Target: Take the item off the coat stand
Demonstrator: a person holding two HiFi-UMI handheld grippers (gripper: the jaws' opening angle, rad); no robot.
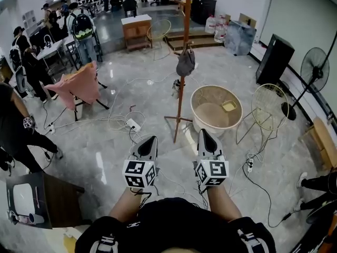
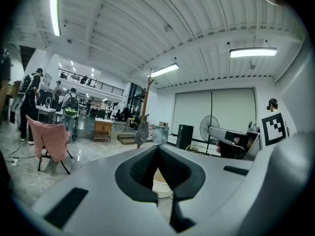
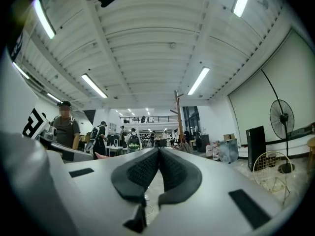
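Observation:
A brown wooden coat stand [image 1: 181, 83] rises from the marble floor a step ahead of me. A grey cap [image 1: 185, 62] hangs on one of its pegs. The left gripper view shows the stand [image 2: 145, 102] and the grey cap [image 2: 142, 130] straight beyond the jaws. In the right gripper view the stand [image 3: 179, 119] is thin and far. My left gripper [image 1: 150, 139] and right gripper [image 1: 204, 134] are held side by side, low and short of the stand's base. Both are shut with nothing between their tips.
A round wicker tub [image 1: 216, 108] and a wire chair [image 1: 269, 105] stand right of the stand. A chair draped in pink cloth [image 1: 79, 84] is at the left. Cables and a power strip [image 1: 134, 124] cross the floor. A floor fan [image 1: 314, 65] and several people [image 1: 83, 31] are farther off.

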